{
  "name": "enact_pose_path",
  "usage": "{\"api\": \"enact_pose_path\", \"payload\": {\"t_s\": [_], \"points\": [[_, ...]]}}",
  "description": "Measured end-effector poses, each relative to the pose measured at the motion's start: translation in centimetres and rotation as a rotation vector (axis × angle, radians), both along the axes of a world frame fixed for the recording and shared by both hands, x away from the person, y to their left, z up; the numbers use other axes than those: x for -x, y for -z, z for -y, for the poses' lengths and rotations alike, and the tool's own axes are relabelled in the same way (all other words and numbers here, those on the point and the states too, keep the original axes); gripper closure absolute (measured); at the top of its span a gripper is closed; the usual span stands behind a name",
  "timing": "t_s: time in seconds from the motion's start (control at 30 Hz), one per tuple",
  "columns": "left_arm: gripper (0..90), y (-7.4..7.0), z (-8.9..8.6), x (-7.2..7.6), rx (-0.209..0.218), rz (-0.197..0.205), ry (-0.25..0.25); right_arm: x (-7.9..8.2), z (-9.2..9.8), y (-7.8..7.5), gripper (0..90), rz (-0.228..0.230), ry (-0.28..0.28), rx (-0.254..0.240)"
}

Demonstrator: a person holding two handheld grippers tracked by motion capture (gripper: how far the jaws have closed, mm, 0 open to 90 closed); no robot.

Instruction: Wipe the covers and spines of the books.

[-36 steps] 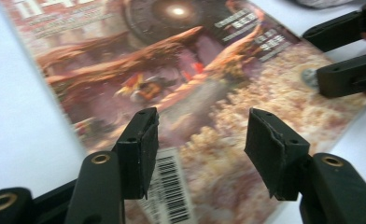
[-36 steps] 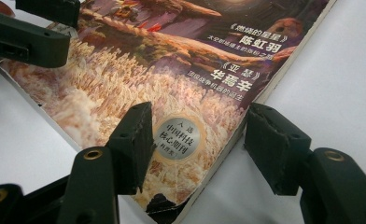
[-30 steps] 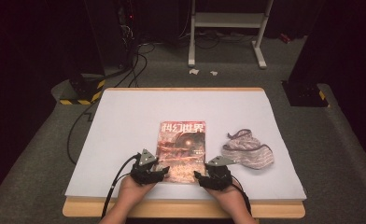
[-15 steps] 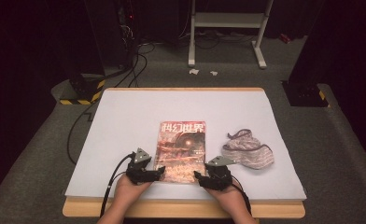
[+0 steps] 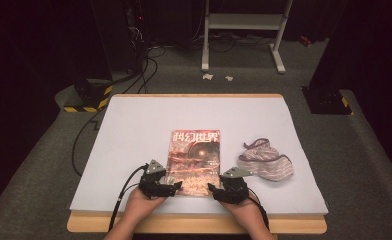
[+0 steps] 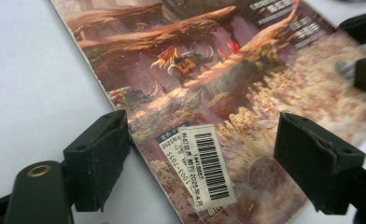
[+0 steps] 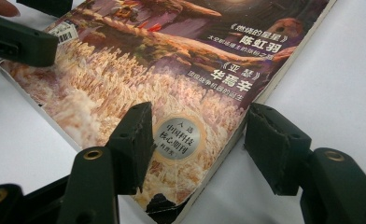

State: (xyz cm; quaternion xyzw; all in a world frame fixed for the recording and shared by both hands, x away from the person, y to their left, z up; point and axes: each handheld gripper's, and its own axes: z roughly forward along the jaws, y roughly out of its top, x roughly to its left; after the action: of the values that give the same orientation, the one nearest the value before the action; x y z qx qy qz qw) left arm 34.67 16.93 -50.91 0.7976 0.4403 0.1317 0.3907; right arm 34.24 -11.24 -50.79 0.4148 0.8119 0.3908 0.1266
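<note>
A magazine (image 5: pixel 194 160) with a reddish illustrated cover lies flat on the white table cover (image 5: pixel 134 130). My left gripper (image 5: pixel 176 186) is at its near left corner. In the left gripper view the jaws have just been opening, and my left gripper (image 6: pixel 207 140) now stands wide around the magazine (image 6: pixel 209 84) edge and barcode label (image 6: pixel 209 163), its pads clear of the paper. My right gripper (image 5: pixel 211 189) is at the near right corner. My right gripper (image 7: pixel 204 130) is open, one jaw over the magazine (image 7: pixel 172 70), the other beside its edge.
A striped, crumpled cloth (image 5: pixel 265 161) lies to the right of the magazine. The table's wooden front edge (image 5: pixel 194 224) runs just behind the person's hands. A black cable (image 5: pixel 126 187) trails from the left gripper. A white stand (image 5: pixel 244 30) and boxes sit on the floor beyond.
The left gripper's jaws stand a little wider than before. Both hands, the magazine and the cloth have kept their places.
</note>
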Motion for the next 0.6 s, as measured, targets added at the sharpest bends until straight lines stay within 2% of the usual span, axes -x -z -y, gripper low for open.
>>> {"api": "enact_pose_path", "payload": {"t_s": [0.2,0.27,0.4,0.53,0.6], "points": [[21.0,0.02,-0.31,-0.11,0.025,-0.012,-0.012,0.03,-0.02,0.00,42.0,-0.001,0.003,-0.001],[20.6,0.02,-0.18,-0.09,0.007,-0.005,-0.009,0.02,-0.01,0.00,42.0,-0.001,0.003,0.000],[19.4,0.04,-0.24,-0.13,0.014,-0.007,-0.005,0.02,0.00,0.01,42.0,0.000,0.003,0.000],[18.9,0.08,-0.70,-0.28,0.078,-0.032,-0.011,0.02,-0.02,0.00,41.9,-0.004,0.006,-0.002],[20.8,0.07,-0.95,-0.34,0.091,-0.035,-0.014,0.00,-0.01,-0.01,41.9,-0.005,0.007,-0.003]]}}
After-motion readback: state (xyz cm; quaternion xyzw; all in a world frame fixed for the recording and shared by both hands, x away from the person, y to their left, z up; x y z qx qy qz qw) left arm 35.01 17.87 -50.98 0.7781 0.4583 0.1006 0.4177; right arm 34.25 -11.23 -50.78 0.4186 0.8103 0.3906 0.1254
